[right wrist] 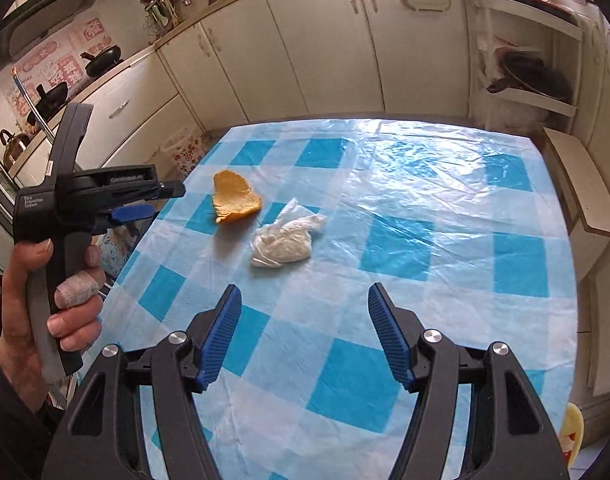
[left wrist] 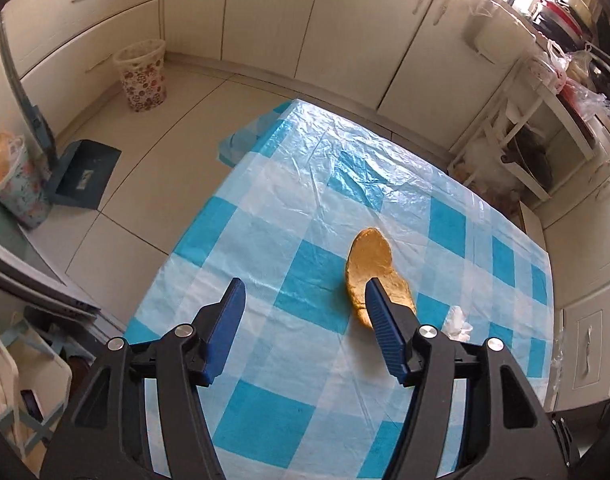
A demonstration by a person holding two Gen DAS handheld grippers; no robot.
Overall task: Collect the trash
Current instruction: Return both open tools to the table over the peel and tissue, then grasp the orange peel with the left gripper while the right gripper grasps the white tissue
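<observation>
Hovering: both tools above the worktop, angled down, nothing touched.
Left tool (left wrist: 305, 292): jaws apart, nothing between the blue pads; right pad overlaps the peel in its own view, no contact visible.
Left tool, side view: seen at left edge of right wrist view (right wrist: 161, 200), held in a hand (right wrist: 53, 312); bandage on one finger.
Right tool (right wrist: 305, 298): jaws spread, empty, only checked cloth between the pads.
Peel (left wrist: 371, 264): orange, curled, lying on the worktop; in right wrist view (right wrist: 235, 196) toward the far left part of the cloth.
Tissue (right wrist: 283, 240): white, crumpled, just beside the peel on its right, near side; cannot tell if the two touch. In left wrist view only a white bit shows (left wrist: 459, 320) behind the right finger.
Worktop (left wrist: 305, 160): covered with blue-and-white checked plastic sheet, wrinkled, glare at far end.
Bin (left wrist: 141, 76): floral-patterned, perforated rim, on the floor by the cabinets, well apart from the worktop.
Dustpan (left wrist: 83, 174): dark blue, on the floor left of the worktop, beside a second floral basket (left wrist: 19, 196) with a bag in it.
Cabinets (right wrist: 305, 40): cream doors along the far wall.
Shelf (right wrist: 529, 68): white rack at right with a dark pan on it.
Stove side: black pans (right wrist: 103, 60) and a kettle (right wrist: 15, 146) at upper left of right wrist view.
</observation>
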